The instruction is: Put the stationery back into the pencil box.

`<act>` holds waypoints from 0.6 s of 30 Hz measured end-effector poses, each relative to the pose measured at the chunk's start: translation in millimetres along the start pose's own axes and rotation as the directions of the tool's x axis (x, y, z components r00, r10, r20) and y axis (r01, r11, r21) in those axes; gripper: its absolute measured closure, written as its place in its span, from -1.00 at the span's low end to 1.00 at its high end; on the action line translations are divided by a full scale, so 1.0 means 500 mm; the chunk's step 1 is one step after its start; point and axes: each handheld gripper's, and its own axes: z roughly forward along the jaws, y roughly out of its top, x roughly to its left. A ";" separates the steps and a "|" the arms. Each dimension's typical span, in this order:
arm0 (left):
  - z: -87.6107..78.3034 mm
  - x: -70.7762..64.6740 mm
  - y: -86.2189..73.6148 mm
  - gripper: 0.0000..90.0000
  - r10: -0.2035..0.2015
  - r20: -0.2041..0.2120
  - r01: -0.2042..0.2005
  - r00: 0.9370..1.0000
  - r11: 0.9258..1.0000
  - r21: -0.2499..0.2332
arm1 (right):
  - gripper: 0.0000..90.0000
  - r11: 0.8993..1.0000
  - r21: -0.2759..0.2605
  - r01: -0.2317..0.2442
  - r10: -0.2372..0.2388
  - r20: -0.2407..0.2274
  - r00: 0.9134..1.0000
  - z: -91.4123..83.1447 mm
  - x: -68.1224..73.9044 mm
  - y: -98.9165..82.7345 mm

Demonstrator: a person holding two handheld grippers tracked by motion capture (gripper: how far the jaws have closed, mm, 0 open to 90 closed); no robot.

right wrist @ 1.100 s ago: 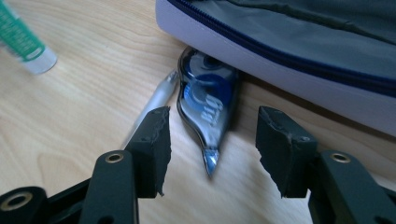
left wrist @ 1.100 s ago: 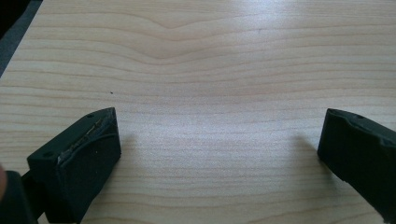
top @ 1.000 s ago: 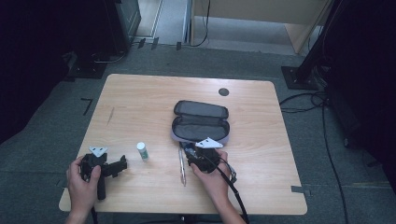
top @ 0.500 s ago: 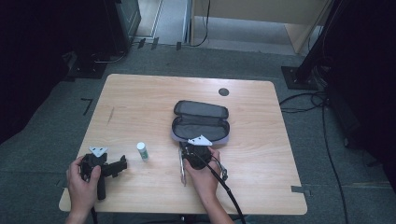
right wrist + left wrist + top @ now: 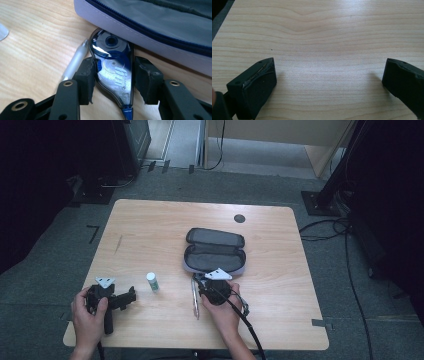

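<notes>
Wooden table (image 5: 150, 227): pen (image 5: 75, 60) beside corrector (image 5: 113, 70).

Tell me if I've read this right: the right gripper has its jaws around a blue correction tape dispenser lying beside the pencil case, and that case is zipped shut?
Not quite. The pencil case lies unzipped and open flat, as the high view shows. The rest holds: the right gripper has its jaws around the blue correction tape dispenser, which lies against the case's edge.

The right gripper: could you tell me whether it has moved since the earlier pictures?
Yes. In the high view the right gripper has shifted left along the near edge of the open pencil case, and its fingers have been closing around the blue correction tape.
</notes>
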 end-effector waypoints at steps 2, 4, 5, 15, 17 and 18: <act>0.000 0.000 0.000 -1.00 0.000 0.000 0.000 1.000 1.000 0.000 | 0.17 1.000 -0.010 0.005 -0.005 -0.004 1.000 -0.008 -0.003 -0.009; 0.000 0.000 0.000 -1.00 0.000 0.000 0.000 1.000 1.000 0.000 | 0.17 1.000 -0.010 0.007 -0.007 -0.011 1.000 -0.018 -0.005 -0.019; 0.000 0.000 0.000 -1.00 0.000 0.000 0.000 1.000 1.000 0.000 | 0.17 1.000 -0.011 0.011 -0.011 -0.016 1.000 -0.023 -0.007 -0.023; 0.000 0.000 0.000 -1.00 0.001 0.000 -0.001 1.000 1.000 0.000 | 0.05 0.999 0.011 0.052 -0.052 0.007 0.999 -0.080 -0.034 -0.070; 0.000 0.000 0.000 -1.00 0.001 -0.001 -0.001 1.000 1.000 0.000 | -0.02 0.999 0.017 0.037 -0.036 -0.017 0.999 -0.083 -0.042 -0.070; 0.000 0.000 0.000 -1.00 0.001 -0.001 -0.001 1.000 1.000 0.000 | -0.02 0.999 0.018 0.037 -0.037 -0.019 0.999 -0.083 -0.044 -0.069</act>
